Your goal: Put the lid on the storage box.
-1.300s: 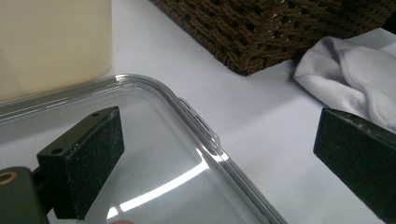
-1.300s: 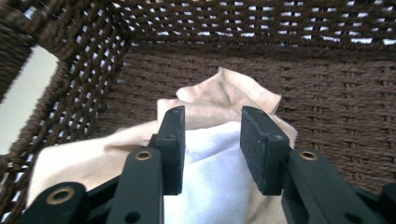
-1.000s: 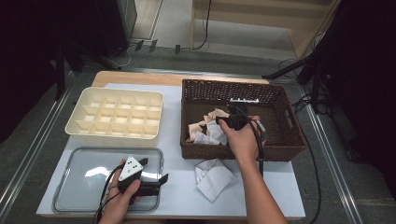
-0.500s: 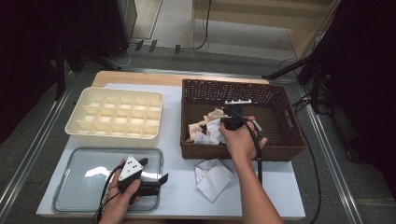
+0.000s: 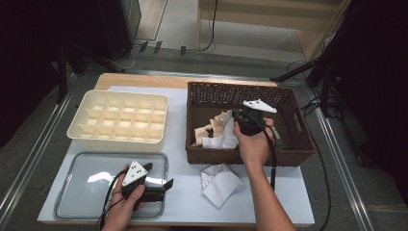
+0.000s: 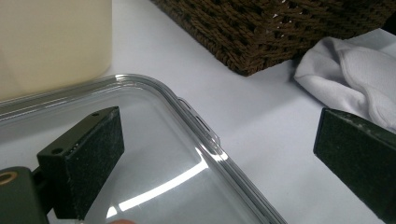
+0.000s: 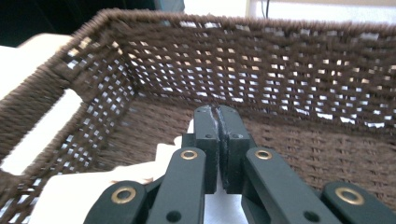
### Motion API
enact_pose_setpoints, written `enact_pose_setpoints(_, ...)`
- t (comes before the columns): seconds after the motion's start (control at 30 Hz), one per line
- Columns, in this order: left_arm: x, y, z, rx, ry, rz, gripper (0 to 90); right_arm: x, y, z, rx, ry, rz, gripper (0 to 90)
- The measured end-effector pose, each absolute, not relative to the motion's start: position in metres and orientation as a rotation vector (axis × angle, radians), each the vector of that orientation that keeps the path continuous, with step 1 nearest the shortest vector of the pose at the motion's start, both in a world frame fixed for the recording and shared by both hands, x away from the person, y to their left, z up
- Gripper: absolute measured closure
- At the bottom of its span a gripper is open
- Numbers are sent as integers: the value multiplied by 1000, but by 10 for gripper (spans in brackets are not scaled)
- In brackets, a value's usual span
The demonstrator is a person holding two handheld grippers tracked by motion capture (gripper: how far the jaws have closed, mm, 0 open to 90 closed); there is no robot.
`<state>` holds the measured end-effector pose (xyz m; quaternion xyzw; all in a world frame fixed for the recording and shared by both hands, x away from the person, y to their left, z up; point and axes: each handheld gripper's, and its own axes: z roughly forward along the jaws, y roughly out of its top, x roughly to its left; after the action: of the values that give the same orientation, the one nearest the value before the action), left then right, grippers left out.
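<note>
Inside the dark wicker basket (image 5: pixel 240 86), my right gripper (image 5: pixel 235 118) points toward its left wall. Its jaws are pressed together on a fold of a white cloth (image 5: pixel 225 137), which hangs beneath it over the basket's near wall. In the right gripper view the right gripper (image 7: pixel 222 116) shows its pads meeting, with white cloth (image 7: pixel 189 128) just behind and below them and the basket wall (image 7: pixel 280 60) beyond. My left gripper (image 5: pixel 159 175) rests low over the right edge of the clear tray (image 5: pixel 86 159). The left gripper (image 6: pixel 219 140) stands wide open, with nothing between its jaws.
A cream divided organizer (image 5: pixel 120 118) sits at the back left. A second white cloth (image 5: pixel 219 183) lies on the table in front of the basket, also seen as a white cloth (image 6: pixel 350 65) to the right of the tray rim (image 6: pixel 196 121). Beige cloths (image 5: pixel 211 127) lie in the basket.
The right gripper's jaws have gone from apart to shut on the white cloth, and the hand has lifted slightly with it. The left hand has stayed put.
</note>
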<state>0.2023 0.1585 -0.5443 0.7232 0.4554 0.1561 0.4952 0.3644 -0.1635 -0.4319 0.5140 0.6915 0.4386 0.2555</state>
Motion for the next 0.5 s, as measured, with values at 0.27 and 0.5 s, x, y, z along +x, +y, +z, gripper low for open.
enact_pose_setpoints(0.27,202,158,-544,1753,1105,384,24,349,-169,-424,1352,1822,1275,888)
enact_pose_setpoints(0.5,202,159,-544,1753,1103,382,24,338,-170,-413,1311,1790,1318,891)
